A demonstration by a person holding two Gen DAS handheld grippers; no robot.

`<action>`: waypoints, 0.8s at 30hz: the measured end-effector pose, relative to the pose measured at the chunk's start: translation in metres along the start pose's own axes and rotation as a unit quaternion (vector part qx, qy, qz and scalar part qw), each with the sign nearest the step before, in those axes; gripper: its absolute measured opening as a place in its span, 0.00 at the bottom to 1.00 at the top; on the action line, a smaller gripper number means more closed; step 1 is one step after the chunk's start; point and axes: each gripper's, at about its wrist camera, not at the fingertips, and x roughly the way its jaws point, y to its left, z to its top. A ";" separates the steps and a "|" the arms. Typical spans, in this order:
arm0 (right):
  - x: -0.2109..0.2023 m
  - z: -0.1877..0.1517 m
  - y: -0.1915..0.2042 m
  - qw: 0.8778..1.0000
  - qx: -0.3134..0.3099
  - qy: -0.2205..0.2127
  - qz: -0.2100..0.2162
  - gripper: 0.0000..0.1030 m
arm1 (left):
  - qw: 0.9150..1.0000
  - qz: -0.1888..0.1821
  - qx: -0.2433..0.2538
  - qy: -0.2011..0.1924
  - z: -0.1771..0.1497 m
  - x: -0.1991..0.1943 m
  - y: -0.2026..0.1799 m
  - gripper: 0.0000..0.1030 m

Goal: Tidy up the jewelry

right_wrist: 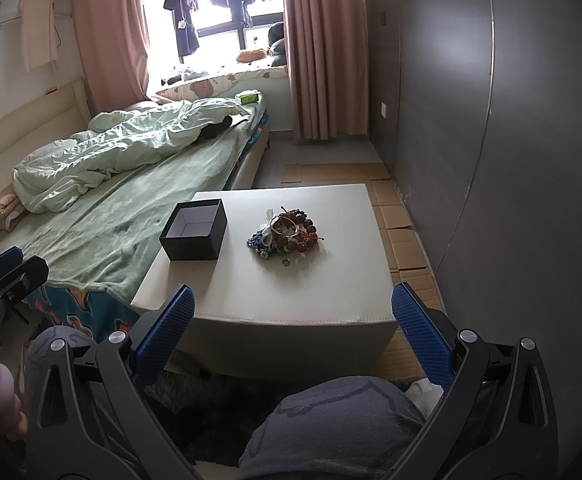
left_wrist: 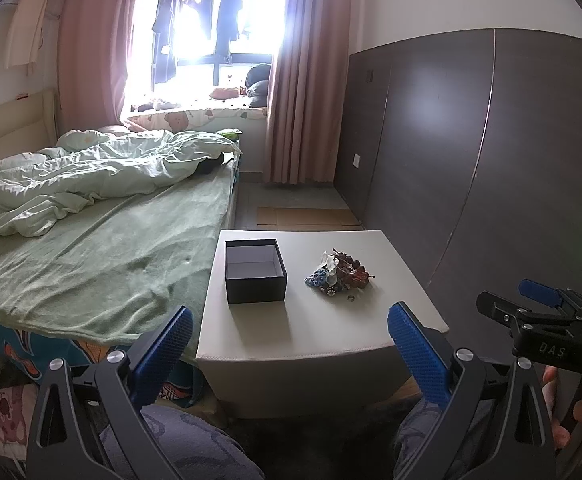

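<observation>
A pile of jewelry with brown beads, blue pieces and white bits lies on a low white table. It also shows in the right wrist view. A small ring lies just in front of the pile. An open, empty black box stands left of the pile, also seen in the right wrist view. My left gripper is open and empty, short of the table's near edge. My right gripper is open and empty, also short of the table.
A bed with green sheet and rumpled duvet adjoins the table's left side. A dark wall panel stands to the right. Flattened cardboard lies on the floor beyond the table. The person's knees sit below the grippers.
</observation>
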 end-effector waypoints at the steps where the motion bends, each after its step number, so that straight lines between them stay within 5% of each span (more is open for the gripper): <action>1: -0.001 0.000 0.001 1.000 0.000 0.000 0.000 0.96 | 1.000 0.000 0.000 0.000 0.000 0.000 0.000 0.92; 24: -0.001 0.009 -0.008 1.000 0.001 0.002 0.000 0.96 | 1.000 -0.003 0.001 0.005 0.001 0.006 0.000 0.92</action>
